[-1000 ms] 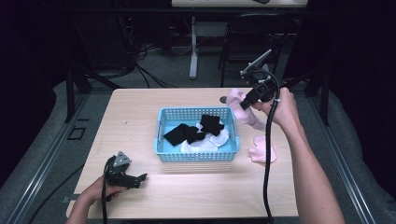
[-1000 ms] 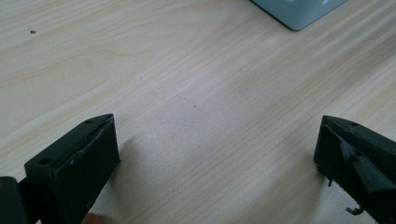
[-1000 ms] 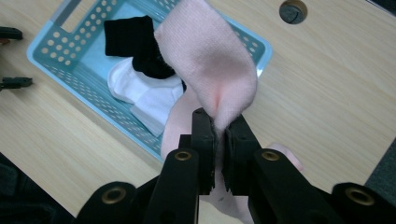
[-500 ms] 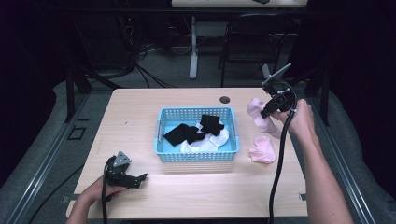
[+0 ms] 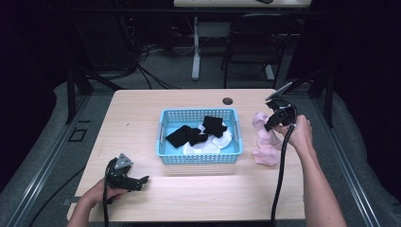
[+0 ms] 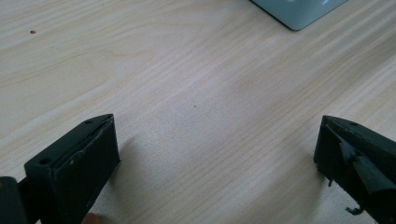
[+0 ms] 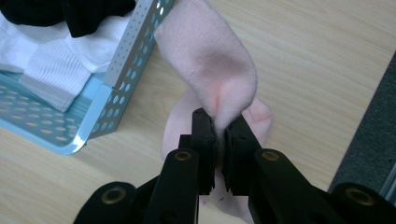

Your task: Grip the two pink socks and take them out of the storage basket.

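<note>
Lower left of the high view: left gripper (image 5: 140, 180) rests low on the light wooden bench (image 5: 142, 118), jaws wide apart, nothing between them. Frame centre: light blue perforated plastic basket (image 5: 198, 158) holding black fabric pieces (image 5: 189, 135) on top of white ribbed cloths (image 5: 218, 142). Right of the basket: right gripper (image 7: 220, 135), jaws clamped on a pale pink knit sock (image 7: 210, 60), lifted beside the basket's right wall. A second pale pink sock (image 5: 265, 155) lies on the bench just below it.
</note>
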Motion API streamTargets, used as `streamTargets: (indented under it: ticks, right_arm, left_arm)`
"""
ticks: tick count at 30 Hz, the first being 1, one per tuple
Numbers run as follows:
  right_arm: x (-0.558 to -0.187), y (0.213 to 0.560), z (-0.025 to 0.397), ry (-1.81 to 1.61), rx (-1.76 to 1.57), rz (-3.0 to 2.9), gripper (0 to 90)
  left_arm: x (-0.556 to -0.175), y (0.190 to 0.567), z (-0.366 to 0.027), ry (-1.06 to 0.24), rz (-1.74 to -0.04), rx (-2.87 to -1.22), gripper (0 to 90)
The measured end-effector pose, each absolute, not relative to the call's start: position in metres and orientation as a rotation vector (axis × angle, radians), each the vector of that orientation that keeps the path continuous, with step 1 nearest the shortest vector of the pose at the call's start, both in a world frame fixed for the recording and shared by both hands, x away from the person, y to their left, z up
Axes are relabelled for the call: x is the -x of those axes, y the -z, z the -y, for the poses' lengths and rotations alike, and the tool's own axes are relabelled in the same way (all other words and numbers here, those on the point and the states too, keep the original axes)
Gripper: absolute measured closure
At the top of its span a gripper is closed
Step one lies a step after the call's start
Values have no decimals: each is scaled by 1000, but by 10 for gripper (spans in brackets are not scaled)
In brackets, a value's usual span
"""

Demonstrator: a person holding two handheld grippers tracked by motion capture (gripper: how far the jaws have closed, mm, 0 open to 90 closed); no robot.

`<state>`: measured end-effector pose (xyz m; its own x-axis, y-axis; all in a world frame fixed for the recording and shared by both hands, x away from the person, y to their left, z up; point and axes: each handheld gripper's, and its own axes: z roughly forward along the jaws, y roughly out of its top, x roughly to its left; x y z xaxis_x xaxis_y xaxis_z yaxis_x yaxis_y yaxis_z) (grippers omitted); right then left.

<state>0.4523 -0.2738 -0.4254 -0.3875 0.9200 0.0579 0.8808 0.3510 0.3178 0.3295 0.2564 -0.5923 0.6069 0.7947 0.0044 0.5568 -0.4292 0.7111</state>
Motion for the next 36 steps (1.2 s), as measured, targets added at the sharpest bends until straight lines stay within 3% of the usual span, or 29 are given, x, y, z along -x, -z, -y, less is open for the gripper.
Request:
streamTargets:
  ticks: [13, 17, 30, 33, 36]
  right_arm:
    - [-464, 494, 264, -453, -1726, -2477, 834]
    - [-465, 507, 262, -478, -1757, -2432, 792]
    - [-446, 480, 279, -610, -1734, -2379, 252]
    - [-437, 468, 280, -621, -1703, -2387, 149]
    - [-427, 458, 282, -655, -1674, -2373, 103]
  left_arm:
    - [-330, 592, -256, -448, -1058, -2150, 0]
    - [-330, 592, -256, -449, -1060, -2149, 0]
    - [-329, 592, -256, -449, -1062, -2147, 0]
    - [-330, 592, -256, -449, -1061, -2148, 0]
    - [-330, 592, -256, -450, -1061, -2148, 0]
